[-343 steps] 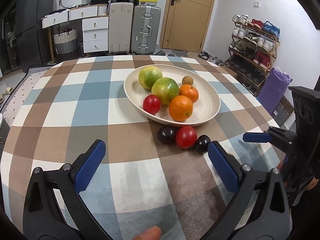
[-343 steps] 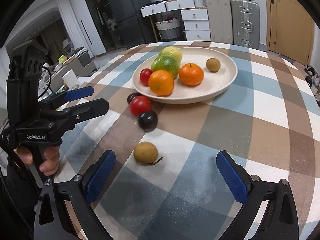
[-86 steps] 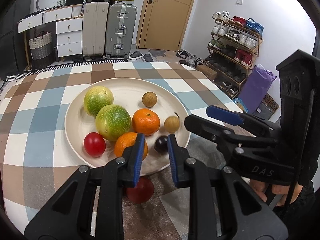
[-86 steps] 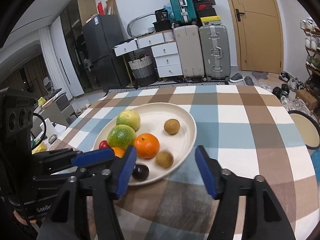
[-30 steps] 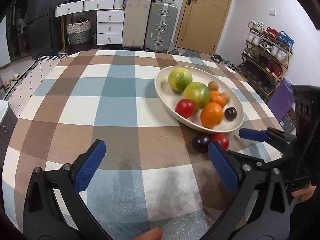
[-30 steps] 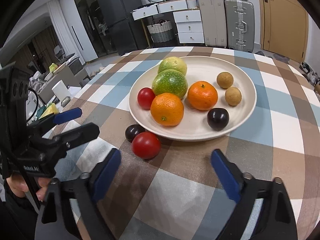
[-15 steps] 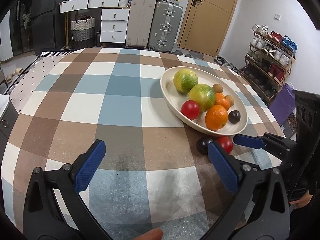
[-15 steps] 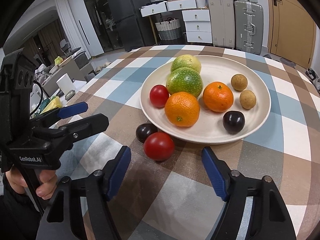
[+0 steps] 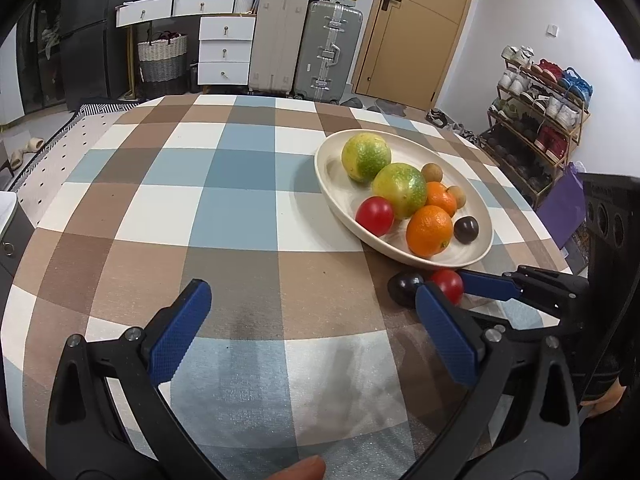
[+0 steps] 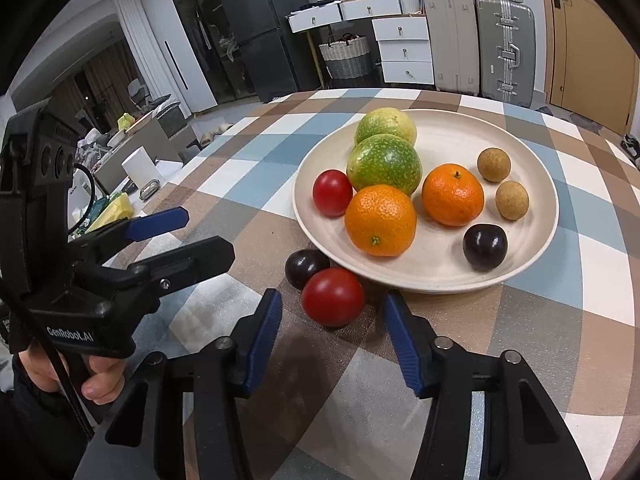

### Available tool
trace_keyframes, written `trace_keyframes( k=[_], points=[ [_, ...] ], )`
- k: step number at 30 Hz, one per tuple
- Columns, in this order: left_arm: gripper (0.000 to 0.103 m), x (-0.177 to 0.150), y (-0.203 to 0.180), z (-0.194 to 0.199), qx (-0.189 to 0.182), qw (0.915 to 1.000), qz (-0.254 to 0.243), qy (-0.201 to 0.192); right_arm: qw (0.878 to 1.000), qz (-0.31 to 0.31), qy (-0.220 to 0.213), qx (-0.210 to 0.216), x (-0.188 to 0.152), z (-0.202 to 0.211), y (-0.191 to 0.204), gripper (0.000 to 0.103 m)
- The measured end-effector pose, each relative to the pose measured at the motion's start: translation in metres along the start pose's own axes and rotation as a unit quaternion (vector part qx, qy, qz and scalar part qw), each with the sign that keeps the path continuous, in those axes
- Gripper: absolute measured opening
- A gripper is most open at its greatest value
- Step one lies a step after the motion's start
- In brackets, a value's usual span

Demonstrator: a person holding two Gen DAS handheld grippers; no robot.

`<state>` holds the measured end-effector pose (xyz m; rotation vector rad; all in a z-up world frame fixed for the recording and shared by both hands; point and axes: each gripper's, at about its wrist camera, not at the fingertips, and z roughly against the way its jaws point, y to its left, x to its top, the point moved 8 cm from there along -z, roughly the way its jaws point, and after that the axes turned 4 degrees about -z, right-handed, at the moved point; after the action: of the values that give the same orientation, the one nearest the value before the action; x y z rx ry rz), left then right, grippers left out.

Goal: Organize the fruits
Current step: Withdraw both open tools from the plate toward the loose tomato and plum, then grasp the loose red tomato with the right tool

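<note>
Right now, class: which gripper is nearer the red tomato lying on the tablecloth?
Right. The right gripper straddles the red tomato, jaws closing, not yet touching. The left gripper stands open, off to the side.

In the left wrist view, the left gripper's near finger (image 9: 444, 332) covers part of the dark plum (image 9: 403, 287) and red tomato (image 9: 449, 283) beside the plate (image 9: 332, 196). In the right wrist view, the tomato (image 10: 333, 297) hides the plum's (image 10: 305, 267) lower side. The hand (image 10: 68, 372) gripping the left handle is cut off at the frame's edge.

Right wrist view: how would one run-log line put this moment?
right hand-held gripper: closing, not yet touching | between its jaws: red tomato on tablecloth | beside it: dark plum | plate: eight fruits | left hand-held gripper: open, empty
</note>
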<state>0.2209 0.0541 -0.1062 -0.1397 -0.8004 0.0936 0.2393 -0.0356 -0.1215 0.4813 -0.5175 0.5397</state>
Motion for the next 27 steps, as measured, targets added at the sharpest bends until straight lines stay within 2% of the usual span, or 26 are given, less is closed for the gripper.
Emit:
trace_keyframes(
  k=[5, 11, 13, 14, 23, 27],
  points=[
    [0.102, -0.001, -0.001, 0.000, -0.002, 1.0000, 0.001, 0.001, 1.000, -0.007, -0.002, 0.010, 0.000, 0.001, -0.001, 0.054],
    [0.102, -0.001, -0.002, -0.001, -0.003, 1.0000, 0.001, 0.003, 1.000, 0.003, -0.004, 0.015, 0.000, 0.003, 0.003, 0.043],
    [0.102, -0.001, -0.002, -0.002, -0.004, 1.0000, 0.000, 0.003, 1.000, -0.003, -0.003, 0.018, 0.000, 0.003, 0.001, 0.035],
    [0.102, -0.001, -0.003, -0.002, -0.004, 1.0000, 0.000, 0.004, 1.000, -0.006, -0.004, 0.019, 0.000, 0.004, -0.001, 0.034],
    [0.102, -0.005, -0.008, -0.006, -0.017, 0.9997, 0.001, 0.016, 1.000, 0.003, -0.022, 0.009, -0.004, 0.017, -0.001, 0.033],
    [0.102, -0.008, -0.023, -0.009, -0.027, 0.9991, -0.022, 0.023, 0.999, 0.002, -0.040, 0.010, -0.008, 0.031, -0.006, 0.033]
  ],
)
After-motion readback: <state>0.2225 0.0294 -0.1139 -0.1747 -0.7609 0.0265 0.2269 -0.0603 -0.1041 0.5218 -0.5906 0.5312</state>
